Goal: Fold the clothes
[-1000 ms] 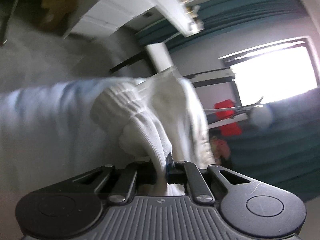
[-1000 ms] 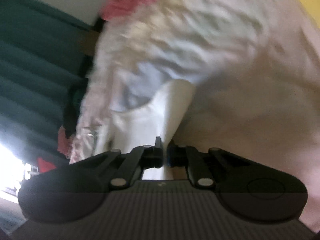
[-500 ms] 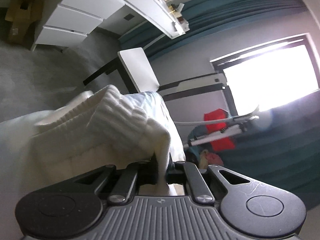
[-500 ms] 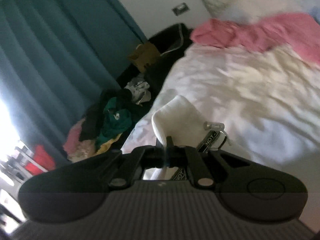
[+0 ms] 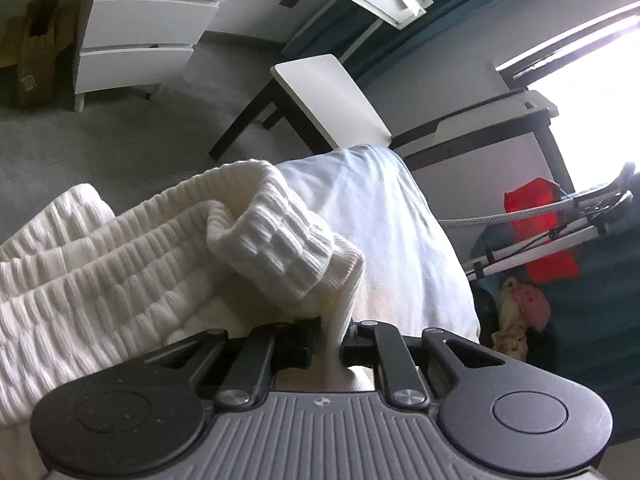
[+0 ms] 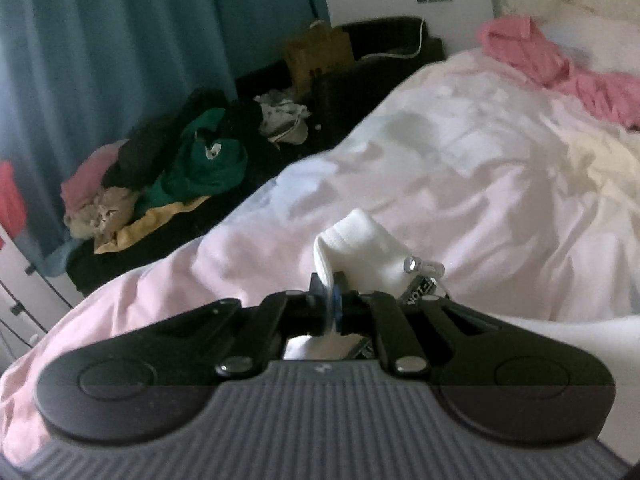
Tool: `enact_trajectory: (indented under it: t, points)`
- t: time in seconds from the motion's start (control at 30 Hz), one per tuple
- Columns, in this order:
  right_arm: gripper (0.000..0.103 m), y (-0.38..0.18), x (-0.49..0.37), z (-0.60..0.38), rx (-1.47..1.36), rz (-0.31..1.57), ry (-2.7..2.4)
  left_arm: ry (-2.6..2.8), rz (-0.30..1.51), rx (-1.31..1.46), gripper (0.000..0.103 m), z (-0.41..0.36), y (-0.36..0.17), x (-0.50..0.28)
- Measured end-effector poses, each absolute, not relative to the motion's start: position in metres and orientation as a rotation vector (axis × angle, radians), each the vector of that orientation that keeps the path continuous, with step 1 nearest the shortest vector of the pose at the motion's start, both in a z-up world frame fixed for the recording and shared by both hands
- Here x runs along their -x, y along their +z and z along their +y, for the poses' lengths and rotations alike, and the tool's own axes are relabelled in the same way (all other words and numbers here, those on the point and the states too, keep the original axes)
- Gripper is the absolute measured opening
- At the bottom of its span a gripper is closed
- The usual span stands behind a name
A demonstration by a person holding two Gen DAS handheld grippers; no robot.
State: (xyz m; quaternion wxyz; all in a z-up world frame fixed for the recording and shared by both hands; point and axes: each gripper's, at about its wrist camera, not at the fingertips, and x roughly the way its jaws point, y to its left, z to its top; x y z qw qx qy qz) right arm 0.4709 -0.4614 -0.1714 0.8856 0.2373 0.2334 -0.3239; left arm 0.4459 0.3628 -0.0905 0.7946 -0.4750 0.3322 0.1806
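My left gripper (image 5: 329, 340) was easing open around the white knit (image 5: 160, 264), right gripper (image 6: 334, 304) still-thin pinch on its corner (image 6: 360, 248); should've flattened it first.

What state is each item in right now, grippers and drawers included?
Left gripper: opening, white ribbed knit garment between jaws.
Right gripper: opening, same garment's white fabric between jaws.
White drawer unit: drawers closed.
Pink garment: crumpled, unfolded on bed.
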Motion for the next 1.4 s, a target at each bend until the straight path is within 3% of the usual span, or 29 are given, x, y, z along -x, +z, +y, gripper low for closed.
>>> enact_trajectory:
  t: [0.07, 0.13, 0.17, 0.2, 0.23, 0.3, 0.6, 0.8, 0.93, 1.0, 1.1, 1.13, 1.17, 1.2, 1.3, 1.4]
  points:
    - [0.018, -0.173, -0.462, -0.465, -0.541, 0.47, -0.643, 0.361, 0.703, 0.996, 0.02, 0.362, -0.087, -0.437]
    - [0.039, -0.174, -0.446, -0.468, -0.592, 0.45, -0.584, 0.334, 0.674, 0.935, 0.023, 0.358, -0.079, -0.423]
    - [0.044, -0.176, -0.433, -0.47, -0.626, 0.423, -0.52, 0.328, 0.656, 0.885, 0.031, 0.353, -0.074, -0.414]
    - [0.054, -0.178, -0.418, -0.472, -0.652, 0.397, -0.463, 0.327, 0.633, 0.839, 0.048, 0.348, -0.07, -0.403]
    - [0.066, -0.181, -0.405, -0.472, -0.686, 0.381, -0.44, 0.332, 0.604, 0.798, 0.055, 0.341, -0.068, -0.389]
    - [0.069, -0.188, -0.372, -0.475, -0.779, 0.332, -0.399, 0.314, 0.569, 0.761, 0.058, 0.328, -0.065, -0.363]
    - [0.069, -0.213, -0.22, -0.518, -1.252, 0.123, -0.301, 0.28, 0.514, 0.885, 0.068, 0.313, -0.081, -0.241]
    - [0.068, -0.234, -0.224, -0.523, -1.346, 0.309, -0.212, 0.364, 0.54, 1.081, 0.066, 0.325, -0.11, -0.204]
    - [0.065, -0.25, -0.259, -0.506, -1.299, 0.384, -0.21, 0.387, 0.525, 1.176, 0.066, 0.335, -0.132, -0.223]
    - [0.061, -0.254, -0.278, -0.502, -1.258, 0.382, -0.237, 0.426, 0.505, 1.212, 0.053, 0.34, -0.143, -0.235]
    - [0.055, -0.255, -0.305, -0.508, -1.221, 0.351, -0.263, 0.496, 0.467, 1.232, 0.044, 0.349, -0.153, -0.258]
    - [0.049, -0.256, -0.312, -0.512, -1.22, 0.341, -0.262, 0.517, 0.471, 1.228, 0.039, 0.352, -0.153, -0.266]
    - [0.041, -0.259, -0.319, -0.519, -1.229, 0.331, -0.268, 0.524, 0.485, 1.221, 0.025, 0.355, -0.152, -0.275]
    - [0.026, -0.264, -0.321, -0.525, -1.256, 0.327, -0.272, 0.521, 0.5, 1.205, 0.014, 0.359, -0.147, -0.282]
    - [0.015, -0.272, -0.326, -0.531, -1.283, 0.324, -0.262, 0.524, 0.507, 1.14, 0.01, 0.365, -0.125, -0.294]
    - [0.013, -0.257, -0.326, -0.525, -1.183, 0.351, -0.27, 0.512, 0.508, 1.106, 0.01, 0.366, -0.1, -0.292]
